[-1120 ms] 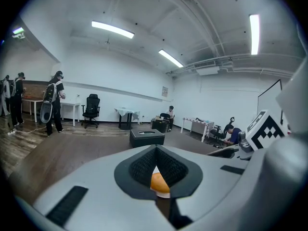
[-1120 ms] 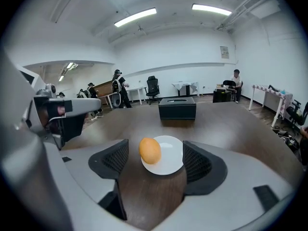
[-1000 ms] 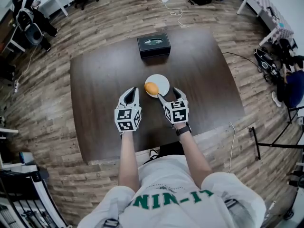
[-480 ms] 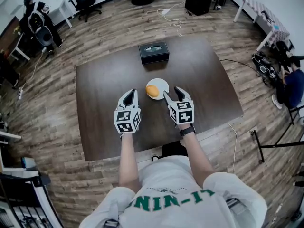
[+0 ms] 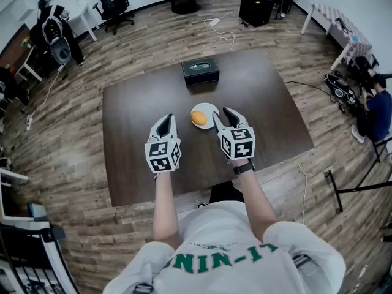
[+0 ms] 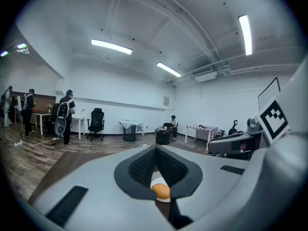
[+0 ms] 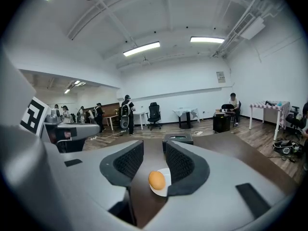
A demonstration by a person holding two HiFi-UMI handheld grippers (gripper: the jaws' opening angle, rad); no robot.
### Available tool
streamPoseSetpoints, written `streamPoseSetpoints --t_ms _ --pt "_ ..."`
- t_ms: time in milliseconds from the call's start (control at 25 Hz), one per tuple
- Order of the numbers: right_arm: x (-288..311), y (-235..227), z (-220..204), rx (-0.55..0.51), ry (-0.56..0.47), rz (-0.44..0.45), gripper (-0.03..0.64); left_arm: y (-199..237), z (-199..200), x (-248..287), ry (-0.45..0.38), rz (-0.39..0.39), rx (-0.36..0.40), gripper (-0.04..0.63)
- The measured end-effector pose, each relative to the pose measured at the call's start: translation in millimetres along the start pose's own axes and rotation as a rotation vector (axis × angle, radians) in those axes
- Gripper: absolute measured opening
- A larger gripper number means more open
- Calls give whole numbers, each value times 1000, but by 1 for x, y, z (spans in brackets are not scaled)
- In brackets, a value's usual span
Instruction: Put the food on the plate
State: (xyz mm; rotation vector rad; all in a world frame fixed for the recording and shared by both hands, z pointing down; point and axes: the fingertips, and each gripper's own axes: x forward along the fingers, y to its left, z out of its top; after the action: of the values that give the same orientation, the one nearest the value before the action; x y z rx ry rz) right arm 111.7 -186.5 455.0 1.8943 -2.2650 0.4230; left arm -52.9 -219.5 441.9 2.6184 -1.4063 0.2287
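Note:
A round orange piece of food (image 5: 197, 119) lies on the left part of a small white plate (image 5: 207, 109) in the middle of the dark table (image 5: 135, 103). My right gripper (image 5: 222, 115) hovers just right of the plate. Its jaws are closing, with a gap still between them and nothing in it. In the right gripper view the food (image 7: 156, 180) and plate (image 7: 166, 176) sit on the table beyond the right gripper (image 7: 154, 152). My left gripper (image 5: 165, 123) is to the left of the plate, its jaws together and empty. The left gripper view shows the food (image 6: 160, 191) past the left gripper (image 6: 156, 152).
A black box (image 5: 200, 71) stands at the table's far edge behind the plate, also visible as the black box (image 7: 177, 139) ahead of the right gripper. Office chairs, tables and people stand around the room on the wooden floor.
My right gripper has drawn back from the food, its tips now beside the plate's right edge. The left gripper has hardly moved. The food stays on the plate.

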Motion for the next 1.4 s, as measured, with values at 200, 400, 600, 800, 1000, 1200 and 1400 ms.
streamPoseSetpoints --t_ms 200,400,600,800,1000,1200,1400 --pt "-9 9 11 20 -28 22 133 -4 14 -10 -23 8 11 12" --pt "-18 12 28 -4 -62 23 113 -8 31 -17 -47 14 23 12" --pt "-31 18 46 -5 -104 35 92 -9 45 -28 -57 24 8 12" --pt "-41 25 60 -5 -139 47 72 -9 55 -37 -63 35 8 12" --pt "-56 26 76 -67 -173 15 53 -9 65 -47 -76 76 18 12" --pt "-62 28 89 -84 -204 -2 29 -10 79 -54 -101 69 25 12" --pt "-68 28 93 -82 -219 -2 17 -16 82 -57 -117 60 31 12"
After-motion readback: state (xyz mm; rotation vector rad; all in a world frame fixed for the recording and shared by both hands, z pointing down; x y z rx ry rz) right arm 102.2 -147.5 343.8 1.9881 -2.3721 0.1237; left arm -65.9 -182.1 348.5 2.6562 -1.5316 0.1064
